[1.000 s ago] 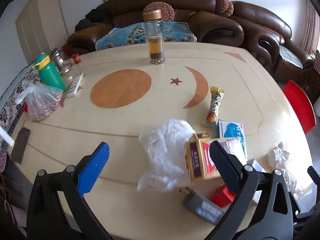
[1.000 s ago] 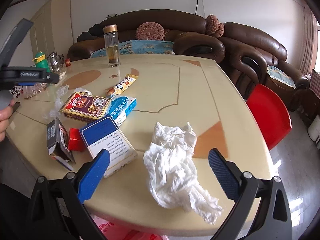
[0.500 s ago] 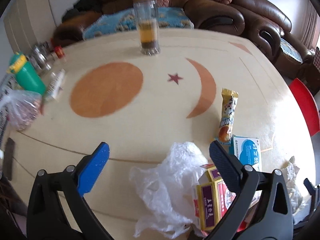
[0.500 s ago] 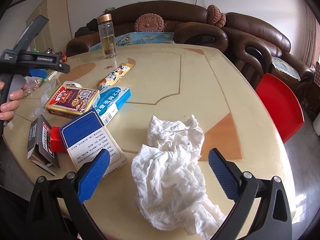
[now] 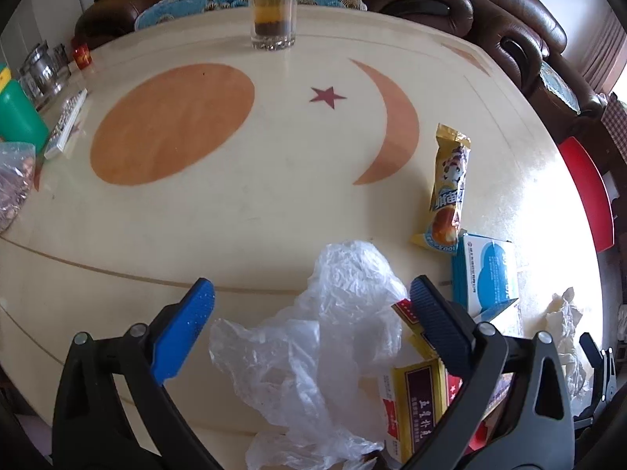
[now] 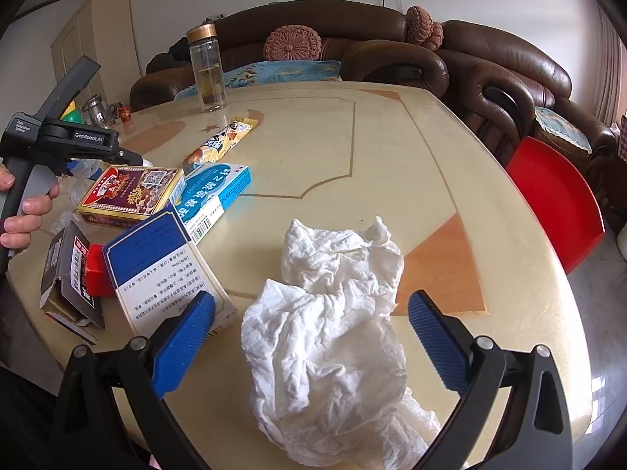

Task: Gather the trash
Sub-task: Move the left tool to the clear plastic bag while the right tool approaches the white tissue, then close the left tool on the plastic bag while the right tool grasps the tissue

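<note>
A crumpled clear plastic bag (image 5: 329, 329) lies between the open fingers of my left gripper (image 5: 311, 297), with a red and gold box (image 5: 415, 399) under its right finger. A yellow snack wrapper (image 5: 448, 188) and a blue and white box (image 5: 486, 270) lie further right. My right gripper (image 6: 311, 313) stands open over a crumpled white tissue (image 6: 333, 313), its fingers at either side. To its left sit a blue-topped carton (image 6: 164, 270), the blue and white box (image 6: 213, 196), the red and gold box (image 6: 133, 192) and a dark open carton (image 6: 68, 278).
A tall glass bottle (image 5: 272, 8) of tea stands at the table's far side. A green bottle (image 5: 17, 117), glass jars, a remote (image 5: 64, 123) and a bagged item are at the left edge. A red chair (image 6: 556, 199) and brown sofas (image 6: 509, 62) flank the table (image 6: 392, 149).
My left gripper has come forward and down over the plastic bag. My right gripper has closed in on the tissue, which now fills the space between its fingers.
</note>
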Action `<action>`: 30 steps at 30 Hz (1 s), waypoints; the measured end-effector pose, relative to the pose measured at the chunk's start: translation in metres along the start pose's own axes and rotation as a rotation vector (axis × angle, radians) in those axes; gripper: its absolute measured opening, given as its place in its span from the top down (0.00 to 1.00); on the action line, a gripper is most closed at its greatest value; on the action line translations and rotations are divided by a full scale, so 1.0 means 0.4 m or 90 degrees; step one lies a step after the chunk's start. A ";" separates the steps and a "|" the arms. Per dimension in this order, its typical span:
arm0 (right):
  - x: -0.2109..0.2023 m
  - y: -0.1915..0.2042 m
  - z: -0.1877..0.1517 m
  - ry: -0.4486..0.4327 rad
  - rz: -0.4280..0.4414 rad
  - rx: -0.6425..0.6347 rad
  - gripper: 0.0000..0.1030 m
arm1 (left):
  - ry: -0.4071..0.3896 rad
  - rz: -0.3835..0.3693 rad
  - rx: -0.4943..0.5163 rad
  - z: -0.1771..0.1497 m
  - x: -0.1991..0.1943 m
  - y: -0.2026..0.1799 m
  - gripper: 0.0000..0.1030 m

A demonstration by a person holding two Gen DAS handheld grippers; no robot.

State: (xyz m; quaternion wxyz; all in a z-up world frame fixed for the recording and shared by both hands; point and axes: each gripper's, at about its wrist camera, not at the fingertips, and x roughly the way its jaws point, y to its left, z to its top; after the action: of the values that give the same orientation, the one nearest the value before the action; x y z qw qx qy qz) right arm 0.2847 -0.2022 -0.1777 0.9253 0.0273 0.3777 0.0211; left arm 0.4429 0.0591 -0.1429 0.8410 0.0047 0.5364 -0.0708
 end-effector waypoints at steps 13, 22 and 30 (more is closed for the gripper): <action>0.011 -0.029 -0.017 0.001 0.038 0.053 0.06 | 0.006 -0.014 -0.014 0.008 0.021 0.017 0.06; 0.006 -0.033 -0.021 -0.004 0.039 0.050 0.11 | 0.024 -0.036 -0.042 0.005 0.044 0.045 0.10; -0.006 -0.029 -0.026 -0.024 -0.007 0.032 0.55 | 0.030 -0.037 -0.039 0.000 0.055 0.049 0.17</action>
State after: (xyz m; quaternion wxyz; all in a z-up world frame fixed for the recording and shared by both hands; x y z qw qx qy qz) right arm 0.2760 -0.2134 -0.1841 0.9314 0.0485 0.3606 0.0059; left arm 0.4543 0.0761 -0.1641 0.8254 -0.0349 0.5581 -0.0782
